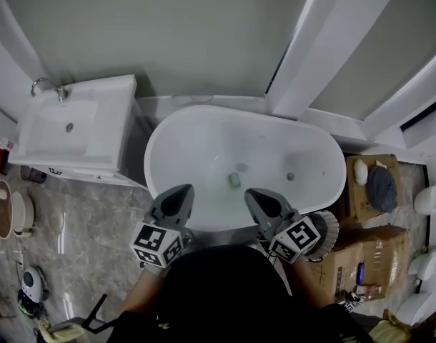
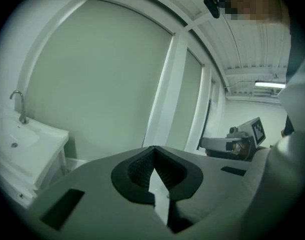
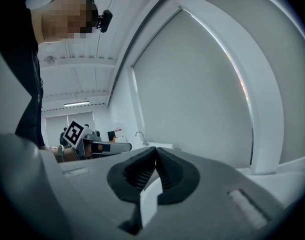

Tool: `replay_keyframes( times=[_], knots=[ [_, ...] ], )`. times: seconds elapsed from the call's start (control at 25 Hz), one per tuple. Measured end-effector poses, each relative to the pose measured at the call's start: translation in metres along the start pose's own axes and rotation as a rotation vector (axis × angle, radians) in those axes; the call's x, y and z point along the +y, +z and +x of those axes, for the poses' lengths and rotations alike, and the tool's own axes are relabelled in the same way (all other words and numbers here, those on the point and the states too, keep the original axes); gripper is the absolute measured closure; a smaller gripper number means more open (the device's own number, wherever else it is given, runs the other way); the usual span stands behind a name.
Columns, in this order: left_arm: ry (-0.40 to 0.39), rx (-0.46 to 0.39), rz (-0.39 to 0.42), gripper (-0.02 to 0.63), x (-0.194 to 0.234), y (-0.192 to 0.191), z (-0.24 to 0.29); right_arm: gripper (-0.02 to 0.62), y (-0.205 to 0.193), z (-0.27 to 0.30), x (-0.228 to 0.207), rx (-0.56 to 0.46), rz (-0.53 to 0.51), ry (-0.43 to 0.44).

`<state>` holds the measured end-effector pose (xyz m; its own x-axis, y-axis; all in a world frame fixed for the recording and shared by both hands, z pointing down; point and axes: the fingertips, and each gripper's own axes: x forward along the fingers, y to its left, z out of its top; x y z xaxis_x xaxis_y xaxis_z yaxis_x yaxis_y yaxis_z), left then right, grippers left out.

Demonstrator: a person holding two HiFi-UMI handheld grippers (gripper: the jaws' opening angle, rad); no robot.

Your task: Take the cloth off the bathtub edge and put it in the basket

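The white bathtub (image 1: 204, 131) fills the middle of the head view. A small green thing (image 1: 234, 180) lies on its floor near the drain. A dark grey cloth (image 1: 382, 189) rests on a cardboard box right of the tub. No cloth shows on the tub's rim, whose near edge is partly hidden behind both grippers. My left gripper (image 1: 181, 191) (image 2: 153, 149) and right gripper (image 1: 255, 195) (image 3: 155, 150) hover over that near edge, both shut with nothing between the jaws. They point up at the wall. A ribbed round basket-like thing (image 1: 329, 227) peeks out behind the right gripper.
A white sink (image 1: 68, 131) with a tap stands left of the tub, also in the left gripper view (image 2: 22, 144). Cardboard boxes (image 1: 375, 256) stand at the right. A brown basin (image 1: 0, 209) and small items sit on the marble floor at left.
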<state>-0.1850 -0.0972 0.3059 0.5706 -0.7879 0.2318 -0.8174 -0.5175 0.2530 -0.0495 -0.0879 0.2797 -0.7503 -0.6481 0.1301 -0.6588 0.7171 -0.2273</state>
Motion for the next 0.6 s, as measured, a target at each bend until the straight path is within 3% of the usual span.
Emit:
replay_keyframes(
  times=[0.36,0.6],
  knots=[
    [0.046,-0.027,0.011,0.591,0.023,0.007,-0.013,0.597,0.015,0.026,0.025,-0.014,-0.052,0.066],
    [0.029,-0.037,0.001,0.591,0.017,0.011,-0.008,0.597,0.017,0.029,0.026,-0.02,-0.074,0.073]
  ],
)
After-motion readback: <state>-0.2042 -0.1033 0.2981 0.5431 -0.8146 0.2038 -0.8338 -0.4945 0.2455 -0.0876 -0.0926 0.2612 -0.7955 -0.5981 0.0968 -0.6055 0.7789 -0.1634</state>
